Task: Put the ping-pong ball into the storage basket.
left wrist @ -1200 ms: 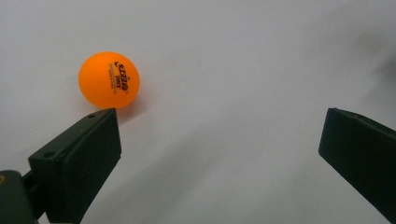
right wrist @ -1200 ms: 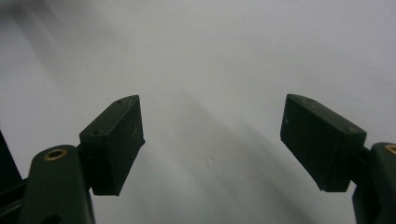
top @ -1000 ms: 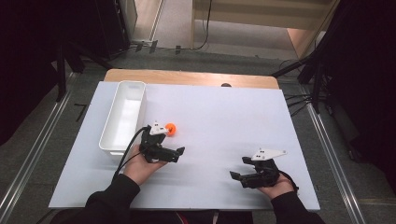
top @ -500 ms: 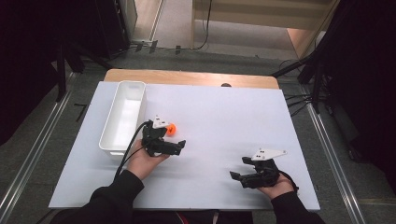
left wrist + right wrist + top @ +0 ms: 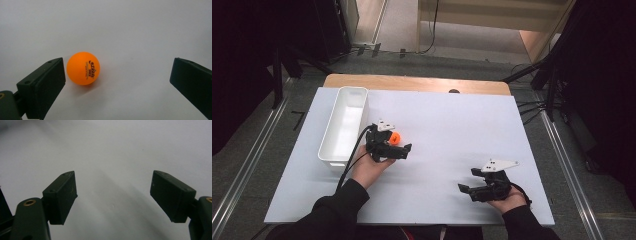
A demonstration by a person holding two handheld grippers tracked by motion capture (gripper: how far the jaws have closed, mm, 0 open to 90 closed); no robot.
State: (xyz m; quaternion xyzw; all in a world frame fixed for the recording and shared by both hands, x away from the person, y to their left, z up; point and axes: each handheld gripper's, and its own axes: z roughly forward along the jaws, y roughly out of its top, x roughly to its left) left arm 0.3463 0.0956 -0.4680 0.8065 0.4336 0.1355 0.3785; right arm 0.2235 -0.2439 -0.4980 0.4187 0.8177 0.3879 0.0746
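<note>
The left tongs (image 5: 117,82) were open wide around the orange ball (image 5: 83,68), which sat on the white tabletop (image 5: 452,130) near one jaw. The ball was not grabbed yet. The right tongs (image 5: 113,197) were open and empty.

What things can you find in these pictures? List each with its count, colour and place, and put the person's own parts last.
Ball: one, orange with dark print, on the white board between the left gripper's open jaws, near one jaw.
Tray: one, white, long and open-topped, at the board's left edge.
Board: one, white, covering most of the table.
Table: one, wooden, its far edge showing past the board.
Floor rails: grey, on both sides of the table.
Left gripper: one, black, jaws open around the ball, cable trailing.
Right gripper: one, black with a grey plate, jaws open, near the board's front right.
Sleeves: two, black, at the bottom edge.
</note>
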